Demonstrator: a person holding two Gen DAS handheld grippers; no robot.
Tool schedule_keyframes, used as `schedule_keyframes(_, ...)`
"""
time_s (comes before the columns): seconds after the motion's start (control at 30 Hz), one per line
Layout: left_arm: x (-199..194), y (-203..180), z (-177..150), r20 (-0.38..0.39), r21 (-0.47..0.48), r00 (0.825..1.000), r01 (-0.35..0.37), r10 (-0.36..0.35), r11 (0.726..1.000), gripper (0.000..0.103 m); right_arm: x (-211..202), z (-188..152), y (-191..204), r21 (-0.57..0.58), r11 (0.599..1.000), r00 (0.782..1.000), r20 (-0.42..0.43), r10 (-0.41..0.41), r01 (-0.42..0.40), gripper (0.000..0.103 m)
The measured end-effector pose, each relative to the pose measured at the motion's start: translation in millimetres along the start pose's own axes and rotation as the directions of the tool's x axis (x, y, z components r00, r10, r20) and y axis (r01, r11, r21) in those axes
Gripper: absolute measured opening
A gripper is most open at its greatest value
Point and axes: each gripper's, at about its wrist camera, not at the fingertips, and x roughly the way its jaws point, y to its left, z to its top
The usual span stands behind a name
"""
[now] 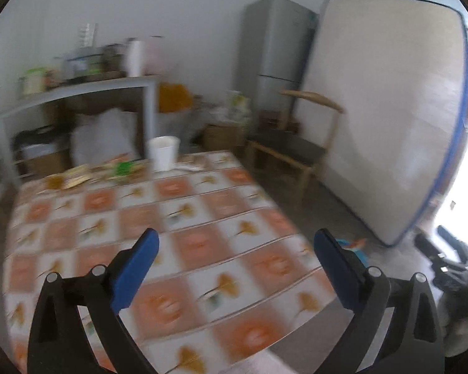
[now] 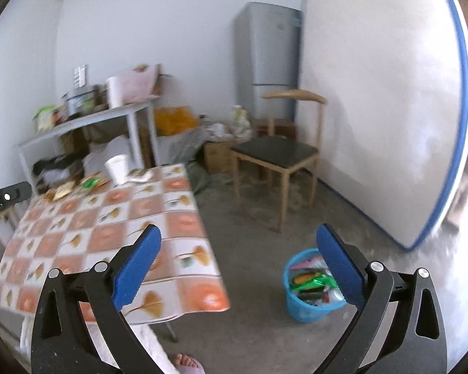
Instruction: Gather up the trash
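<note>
Several snack wrappers lie at the far edge of the checked tablecloth: gold ones and a green one, beside a white paper cup. The right wrist view shows the same gold wrappers, green wrapper and cup. A blue bin stands on the floor right of the table, holding several wrappers. My left gripper hangs open over the near half of the table, with nothing between its fingers. My right gripper is open and empty over the floor between the table and the bin.
A wooden chair stands past the table, in front of a grey fridge. A mattress leans on the right wall. A cluttered grey side table and boxes fill the back. A person's foot is below.
</note>
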Motion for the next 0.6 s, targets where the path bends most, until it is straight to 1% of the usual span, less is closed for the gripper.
schedule_keyframes(0.07, -11, 10, -16, 0.000, -0.005, 0.999, -0.050, 0.050, 0.999, 0.097, -1, -6, 23, -0.039, 0.998, 0.999, -0.024, 0.046, -0.047, 0.096)
schedule_keyframes(0.13, -11, 15, -36, -0.039, -0.009, 0.990, -0.133, 0.133, 0.991, 0.097, 5, -13, 39, -0.066, 0.994, 0.994, -0.066, 0.083, -0.088, 0.096)
schedule_keyframes(0.2, -3, 18, -57, -0.087, -0.025, 0.982, -0.172, 0.169, 0.985, 0.097, 10, -26, 62, -0.108, 0.987, 0.985, -0.135, 0.108, -0.123, 0.095)
schedule_keyframes(0.23, 2, 20, -63, -0.107, -0.038, 0.979, -0.176, 0.171, 0.984, 0.097, 11, -31, 68, -0.120, 0.985, 0.983, -0.154, 0.102, -0.121, 0.095)
schedule_keyframes(0.33, 2, 25, -78, -0.134, -0.089, 0.973, -0.201, 0.188, 0.976, 0.097, 14, -49, 87, -0.156, 0.984, 0.976, -0.213, 0.047, -0.082, 0.095)
schedule_keyframes(0.37, 3, 27, -82, -0.145, -0.106, 0.968, -0.220, 0.204, 0.970, 0.097, 17, -54, 88, -0.147, 0.987, 0.970, -0.241, 0.029, -0.066, 0.095)
schedule_keyframes(0.4, 5, 27, -84, -0.156, -0.113, 0.966, -0.223, 0.205, 0.968, 0.097, 17, -59, 88, -0.132, 0.990, 0.964, -0.264, 0.016, -0.053, 0.095)
schedule_keyframes(0.43, 5, 27, -87, -0.165, -0.113, 0.965, -0.223, 0.203, 0.968, 0.097, 21, -63, 85, -0.109, 0.993, 0.956, -0.293, 0.002, -0.035, 0.095)
schedule_keyframes(0.5, 7, 23, -88, -0.181, -0.083, 0.960, -0.232, 0.214, 0.969, 0.097, 18, -70, 83, -0.093, 0.996, 0.948, -0.317, -0.021, -0.009, 0.095)
schedule_keyframes(0.6, 7, 17, -88, -0.183, -0.058, 0.958, -0.235, 0.221, 0.970, 0.097, 19, -75, 79, -0.109, 0.993, 0.941, -0.331, -0.073, 0.038, 0.095)
